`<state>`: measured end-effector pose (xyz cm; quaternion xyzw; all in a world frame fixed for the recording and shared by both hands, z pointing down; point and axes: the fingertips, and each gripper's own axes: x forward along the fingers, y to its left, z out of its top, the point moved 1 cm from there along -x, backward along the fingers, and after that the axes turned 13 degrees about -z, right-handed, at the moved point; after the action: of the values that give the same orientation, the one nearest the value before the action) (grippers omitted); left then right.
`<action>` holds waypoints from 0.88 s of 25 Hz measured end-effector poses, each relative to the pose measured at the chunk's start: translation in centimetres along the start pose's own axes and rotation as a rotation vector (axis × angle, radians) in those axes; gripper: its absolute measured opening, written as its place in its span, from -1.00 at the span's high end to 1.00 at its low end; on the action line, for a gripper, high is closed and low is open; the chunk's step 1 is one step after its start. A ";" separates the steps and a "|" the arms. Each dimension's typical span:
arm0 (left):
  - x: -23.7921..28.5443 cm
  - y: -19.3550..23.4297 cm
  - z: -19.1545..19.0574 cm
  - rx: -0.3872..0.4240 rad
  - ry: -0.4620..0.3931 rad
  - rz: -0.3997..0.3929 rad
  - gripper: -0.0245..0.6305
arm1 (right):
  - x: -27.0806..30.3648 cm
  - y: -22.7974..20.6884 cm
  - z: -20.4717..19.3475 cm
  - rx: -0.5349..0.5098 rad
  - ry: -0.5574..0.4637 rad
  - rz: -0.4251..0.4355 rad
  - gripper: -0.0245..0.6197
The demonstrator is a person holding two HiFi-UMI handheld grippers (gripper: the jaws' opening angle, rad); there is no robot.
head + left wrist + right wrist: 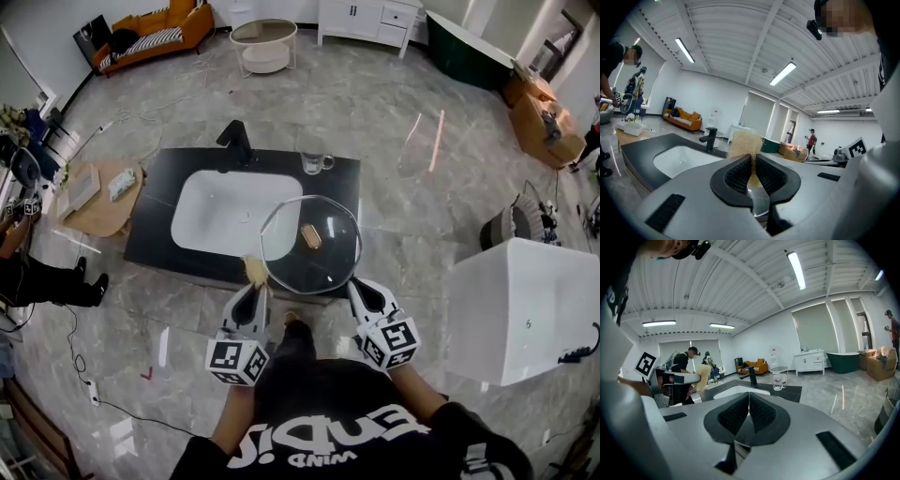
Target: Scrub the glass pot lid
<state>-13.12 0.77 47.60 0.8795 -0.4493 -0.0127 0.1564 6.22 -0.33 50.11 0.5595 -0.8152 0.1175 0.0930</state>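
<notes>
Over the surface [155, 220], right gripper [358, 286] jaws pinch the glass pot lid [291, 255], left gripper [255, 287] jaws clamp the sponge [253, 270], so I reckon scrubbing just needs firm pressure

Noted clear, glossy glass in pot lid [291, 246], rimmed in shiny metal. Found scrub pad [254, 271] coarse, fibrous, straw-coloured. Logged table [155, 211] dark matt; basin [225, 211] white, glossy; floor [394, 112] polished stone.
</notes>
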 end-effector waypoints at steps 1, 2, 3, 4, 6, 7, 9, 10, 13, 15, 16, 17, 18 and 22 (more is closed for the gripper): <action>0.6 0.7 0.4 -0.001 0.003 -0.008 0.81 | 0.9 0.0 0.4 0.004 -0.001 -0.006 0.89; 1.1 1.5 0.8 -0.001 0.005 -0.018 0.81 | 1.7 0.1 0.8 0.009 -0.004 -0.014 0.89; 1.6 2.2 1.2 -0.001 0.008 -0.030 0.81 | 2.6 0.1 1.3 0.014 -0.011 -0.023 0.89; 2.2 3.0 1.6 -0.002 0.012 -0.043 0.81 | 3.4 0.1 1.9 0.019 -0.019 -0.033 0.89; 3.3 4.2 2.3 0.003 0.022 -0.070 0.81 | 4.9 0.1 2.9 0.032 -0.037 -0.052 0.89; 3.8 4.8 2.6 0.009 0.027 -0.084 0.81 | 5.5 0.0 3.3 0.037 -0.046 -0.061 0.89; 4.9 5.9 3.3 0.023 0.035 -0.107 0.81 | 6.7 -0.1 4.1 0.051 -0.067 -0.069 0.89; 5.4 6.3 3.7 0.026 0.038 -0.116 0.81 | 7.2 -0.1 4.5 0.059 -0.077 -0.067 0.89; 6.3 7.0 4.1 0.021 0.045 -0.128 0.81 | 7.8 -0.2 5.2 0.082 -0.090 -0.058 0.89; 6.8 7.3 4.2 0.018 0.047 -0.128 0.81 | 8.3 -0.3 5.3 0.077 -0.083 -0.051 0.89; 7.0 7.4 4.3 0.017 0.046 -0.127 0.81 | 8.6 -0.3 5.2 0.065 -0.071 -0.043 0.89; 7.2 7.6 4.4 0.015 0.044 -0.123 0.81 | 9.1 -0.2 5.1 0.053 -0.056 -0.032 0.86; 7.5 7.8 4.5 0.013 0.040 -0.117 0.81 | 9.6 -0.2 5.0 0.046 -0.039 -0.019 0.73; 7.8 7.9 4.9 0.004 0.031 -0.094 0.81 | 11.0 -0.1 5.0 0.043 -0.005 0.019 0.43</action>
<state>-15.50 -11.07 46.15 0.9000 -0.4052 -0.0054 0.1608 2.31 -11.67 48.50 0.5540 -0.8179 0.1345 0.0779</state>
